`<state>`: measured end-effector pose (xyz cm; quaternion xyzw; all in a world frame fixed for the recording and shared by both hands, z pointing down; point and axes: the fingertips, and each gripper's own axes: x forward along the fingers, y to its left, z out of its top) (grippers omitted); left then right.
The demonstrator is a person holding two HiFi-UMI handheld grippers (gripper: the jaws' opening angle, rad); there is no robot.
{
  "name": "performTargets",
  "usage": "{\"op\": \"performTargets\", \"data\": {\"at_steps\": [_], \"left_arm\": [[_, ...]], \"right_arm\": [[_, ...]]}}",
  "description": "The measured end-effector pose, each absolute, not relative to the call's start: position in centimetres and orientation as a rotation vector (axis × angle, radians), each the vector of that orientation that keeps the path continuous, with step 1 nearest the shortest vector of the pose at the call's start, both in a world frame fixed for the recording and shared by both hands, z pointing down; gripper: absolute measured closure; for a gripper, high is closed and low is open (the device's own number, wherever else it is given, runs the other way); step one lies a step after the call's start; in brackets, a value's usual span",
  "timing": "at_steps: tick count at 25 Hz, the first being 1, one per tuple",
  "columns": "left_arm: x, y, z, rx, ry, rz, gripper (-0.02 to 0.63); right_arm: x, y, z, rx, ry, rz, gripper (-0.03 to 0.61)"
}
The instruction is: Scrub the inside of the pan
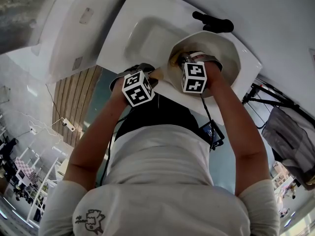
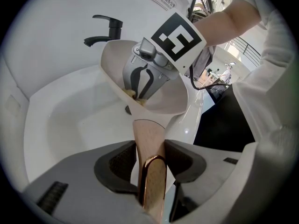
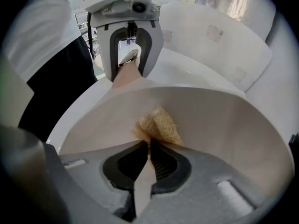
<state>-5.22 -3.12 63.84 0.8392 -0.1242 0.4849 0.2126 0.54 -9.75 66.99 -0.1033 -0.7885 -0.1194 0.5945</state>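
Observation:
A cream-white pan (image 1: 227, 58) is held tilted over a white sink. Its pale wooden handle (image 2: 148, 141), with a copper end loop, runs between the pads of my left gripper (image 2: 149, 164), which is shut on it. My right gripper (image 3: 149, 146) points down into the pan (image 3: 224, 120) and is shut on a yellow scrubbing sponge (image 3: 159, 125) that lies against the pan's inner wall. In the left gripper view the right gripper (image 2: 140, 90) stands inside the pan (image 2: 173, 101), with the sponge (image 2: 130, 94) at its tips. In the right gripper view the left gripper (image 3: 128, 55) clasps the handle (image 3: 126, 76).
The white sink basin (image 1: 147, 33) lies under the pan, with a black faucet (image 1: 212, 22) at its far side and a drain hole (image 2: 127, 109) in the bottom. The person's dark clothing stands close against the counter's front edge.

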Motion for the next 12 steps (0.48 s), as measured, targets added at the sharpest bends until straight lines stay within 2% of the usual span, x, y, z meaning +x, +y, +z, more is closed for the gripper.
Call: {"op": "performTargets", "data": {"at_steps": [12], "left_arm": [[-5.2,-3.0,64.0,2.324,-0.332,1.36,0.431]], "right_arm": [[4.1,-3.7,68.9,-0.378,-1.763,0.082,0.558]]}}
